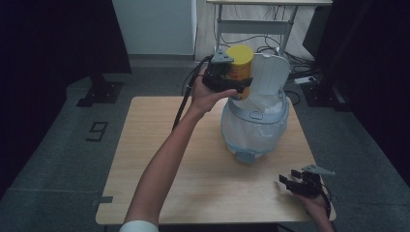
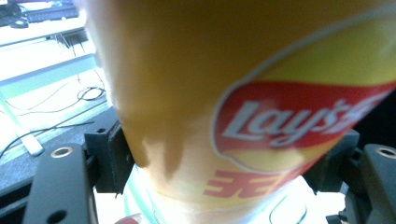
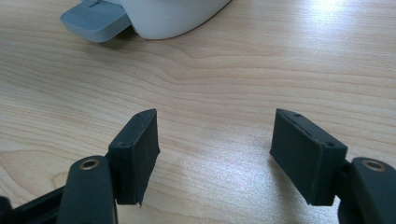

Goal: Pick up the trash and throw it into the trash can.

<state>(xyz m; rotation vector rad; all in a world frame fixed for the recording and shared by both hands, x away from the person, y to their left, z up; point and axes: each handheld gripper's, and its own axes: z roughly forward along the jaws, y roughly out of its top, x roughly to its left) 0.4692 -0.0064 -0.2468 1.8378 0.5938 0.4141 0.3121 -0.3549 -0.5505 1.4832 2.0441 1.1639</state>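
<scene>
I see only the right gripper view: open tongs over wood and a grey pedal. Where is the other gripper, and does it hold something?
Observer: The left gripper is raised above the table, shut on a yellow chip can.
Operator: Is the can close to the bin?
Observer: Yes, it hangs at the open top of the white pedal bin, in front of its raised lid.
Operator: Is there a bag in the bin?
Observer: A pale liner folds over the rim.
</scene>
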